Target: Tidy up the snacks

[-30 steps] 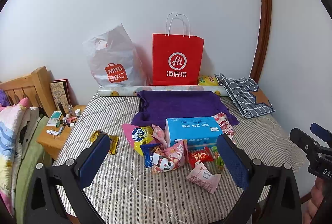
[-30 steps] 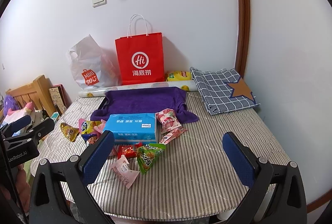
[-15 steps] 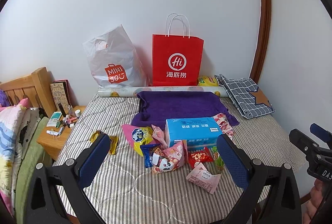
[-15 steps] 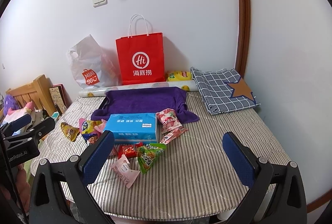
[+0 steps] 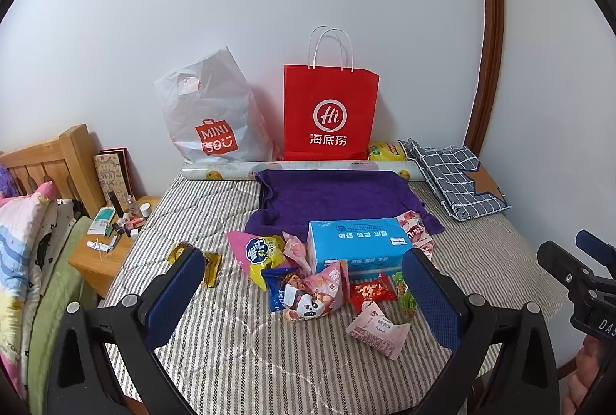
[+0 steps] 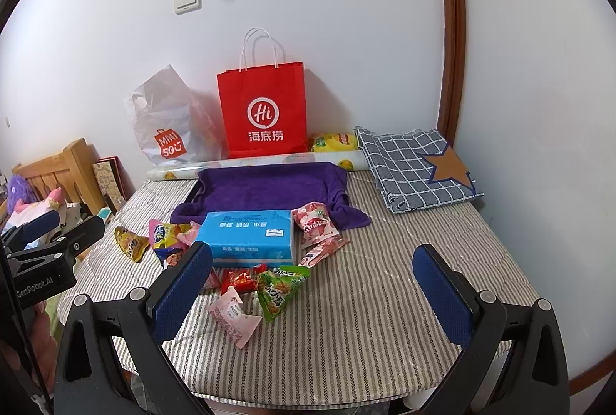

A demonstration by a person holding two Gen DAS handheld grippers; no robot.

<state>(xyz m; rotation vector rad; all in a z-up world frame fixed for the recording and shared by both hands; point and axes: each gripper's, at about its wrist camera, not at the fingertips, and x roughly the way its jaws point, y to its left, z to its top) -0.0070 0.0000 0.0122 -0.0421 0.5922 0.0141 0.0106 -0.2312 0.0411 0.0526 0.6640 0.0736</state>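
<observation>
Several snack packets lie around a blue tissue box [image 5: 360, 245] [image 6: 250, 236] on a striped table [image 5: 231, 349] [image 6: 385, 299]: a pink panda packet [image 5: 313, 295], a yellow-pink bag [image 5: 261, 253], a red packet [image 5: 371, 293], a pale pink sachet [image 6: 233, 315], a green packet [image 6: 279, 290], a strawberry packet [image 6: 315, 222] and a gold wrapper [image 6: 131, 241]. My left gripper [image 5: 304, 295] is open, held above the near edge with the pile in front of it. My right gripper [image 6: 312, 295] is open too, right of the pile, holding nothing.
A red paper bag [image 5: 331, 114] and a white plastic bag [image 5: 208, 122] stand against the wall. A purple towel [image 5: 335, 195], a rolled sheet [image 5: 231, 170], a yellow bag [image 6: 333, 142] and a checked cloth [image 6: 415, 168] lie at the back. A wooden nightstand [image 5: 98, 261] is at the left.
</observation>
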